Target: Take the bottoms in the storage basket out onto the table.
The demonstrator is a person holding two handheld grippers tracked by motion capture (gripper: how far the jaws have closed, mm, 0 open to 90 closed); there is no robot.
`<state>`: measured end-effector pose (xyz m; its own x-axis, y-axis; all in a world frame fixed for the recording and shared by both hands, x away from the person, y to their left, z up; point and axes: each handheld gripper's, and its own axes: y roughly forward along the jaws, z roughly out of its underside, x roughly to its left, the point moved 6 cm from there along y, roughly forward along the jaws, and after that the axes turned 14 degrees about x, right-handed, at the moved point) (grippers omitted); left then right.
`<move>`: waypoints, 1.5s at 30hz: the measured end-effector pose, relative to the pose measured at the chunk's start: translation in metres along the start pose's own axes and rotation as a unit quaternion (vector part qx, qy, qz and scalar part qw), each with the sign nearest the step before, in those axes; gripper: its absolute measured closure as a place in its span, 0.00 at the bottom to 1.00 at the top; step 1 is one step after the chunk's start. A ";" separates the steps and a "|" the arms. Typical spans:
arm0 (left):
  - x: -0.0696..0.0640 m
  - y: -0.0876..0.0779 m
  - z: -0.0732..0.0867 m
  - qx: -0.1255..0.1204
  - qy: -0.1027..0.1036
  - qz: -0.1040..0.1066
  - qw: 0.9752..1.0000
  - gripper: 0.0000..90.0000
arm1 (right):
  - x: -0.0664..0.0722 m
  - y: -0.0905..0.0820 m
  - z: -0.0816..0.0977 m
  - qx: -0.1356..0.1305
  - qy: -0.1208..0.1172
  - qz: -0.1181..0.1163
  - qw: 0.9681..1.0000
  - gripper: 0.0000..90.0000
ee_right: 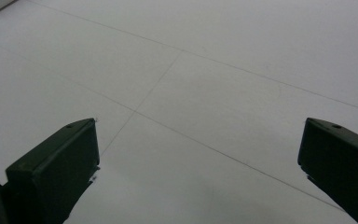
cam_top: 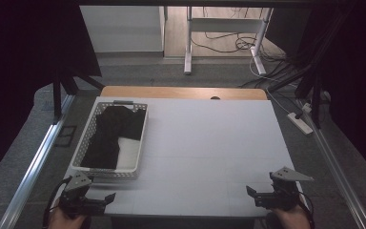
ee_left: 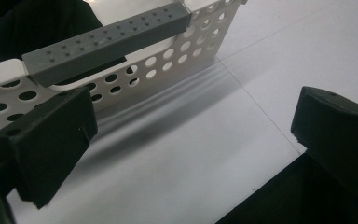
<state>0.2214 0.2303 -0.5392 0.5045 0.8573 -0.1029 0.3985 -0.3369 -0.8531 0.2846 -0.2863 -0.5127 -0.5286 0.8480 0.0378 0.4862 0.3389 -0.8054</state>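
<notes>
The dark cloth lies crumpled in the white basket at the desk's left, soft, light and limp, probably best pinched at a raised fold, while the left gripper and right gripper rest with fingers released and empty.

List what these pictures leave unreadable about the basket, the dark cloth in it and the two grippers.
- Dark cloth, high view: too dim to tell what garment it is, or whether one piece or several.
- Basket, left gripper view: cut off by the top and left edges; the left gripper stands open before its grey handle.
- Right gripper, right gripper view: open over the bare table.
</notes>
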 end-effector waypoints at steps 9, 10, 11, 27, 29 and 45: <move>0.001 0.001 0.000 0.004 -0.001 0.008 1.000 0.00 | 0.001 0.001 0.000 0.008 -0.008 0.002 1.000 0.00; 0.001 0.001 0.000 0.005 -0.001 0.010 1.000 0.00 | 0.002 0.002 0.000 0.009 -0.012 0.004 1.000 0.00; 0.001 0.001 0.000 0.005 -0.001 0.010 1.000 0.00 | 0.002 0.002 0.000 0.009 -0.012 0.004 1.000 0.00; 0.001 0.001 -0.001 0.009 -0.002 0.033 0.999 0.00 | 0.004 0.004 0.000 0.019 -0.019 -0.002 1.000 0.00; 0.001 0.001 -0.001 0.005 0.000 0.039 0.999 0.00 | 0.004 0.004 0.000 0.020 -0.019 -0.002 1.000 0.00; -0.004 -0.003 -0.008 -0.005 0.026 0.042 0.999 0.00 | 0.005 0.005 0.001 0.023 -0.022 -0.006 0.999 0.00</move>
<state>0.2246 0.2241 -0.5322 0.5756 0.8042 -0.1479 0.3600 -0.4117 -0.8372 0.2841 -0.2810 -0.5167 -0.5655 0.8244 0.0220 0.4473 0.3290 -0.8317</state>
